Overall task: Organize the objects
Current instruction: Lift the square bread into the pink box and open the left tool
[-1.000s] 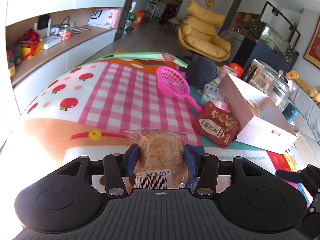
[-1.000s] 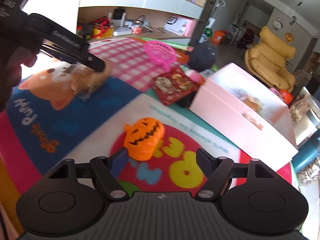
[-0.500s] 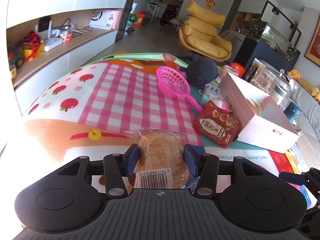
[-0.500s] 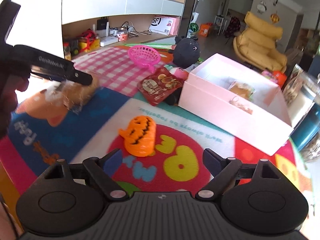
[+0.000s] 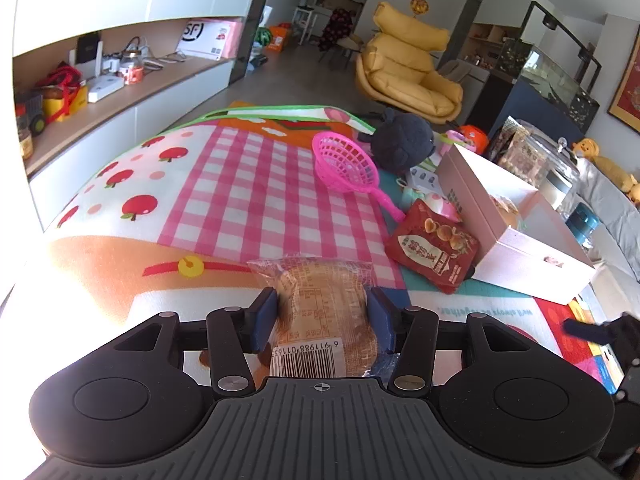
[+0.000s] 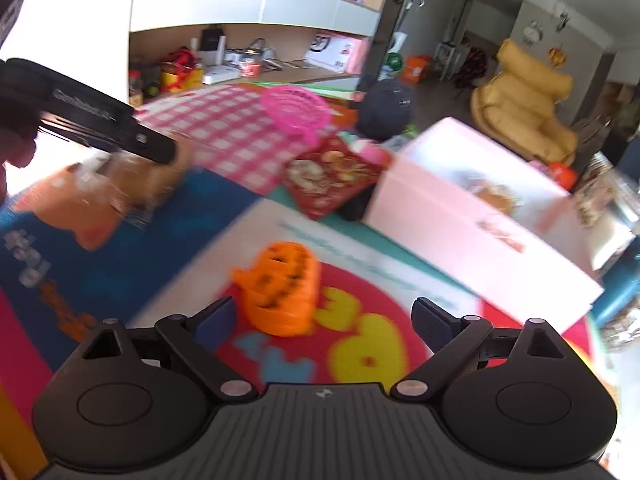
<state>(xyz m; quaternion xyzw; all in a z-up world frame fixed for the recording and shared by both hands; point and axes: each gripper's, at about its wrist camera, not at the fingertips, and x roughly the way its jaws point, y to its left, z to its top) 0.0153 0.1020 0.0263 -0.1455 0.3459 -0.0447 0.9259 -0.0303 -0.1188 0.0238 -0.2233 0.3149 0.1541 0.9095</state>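
Observation:
My left gripper [image 5: 322,318] is shut on a wrapped bread bun [image 5: 324,312] with a barcode label, held just above the colourful play mat [image 5: 224,196]. In the right wrist view the same bun [image 6: 148,178] hangs under the left gripper's black finger at the left. My right gripper [image 6: 323,320] has its jaws opening wide, nothing pressed between them. An orange pumpkin toy [image 6: 280,288] lies on the mat just ahead of its left fingertip [image 6: 216,318]. An open pink box [image 6: 472,216] with snacks inside stands to the right.
A red snack packet [image 5: 436,246] leans on the pink box [image 5: 520,240]. A pink plastic basket [image 5: 344,162] and a dark plush toy [image 5: 404,142] lie farther back. Shelves run along the left wall; a yellow armchair [image 5: 408,68] stands beyond the mat.
The right gripper's jaws have spread wider and its view has shifted and blurred, with the pumpkin toy now nearer the left finger. The left gripper keeps still with the bun.

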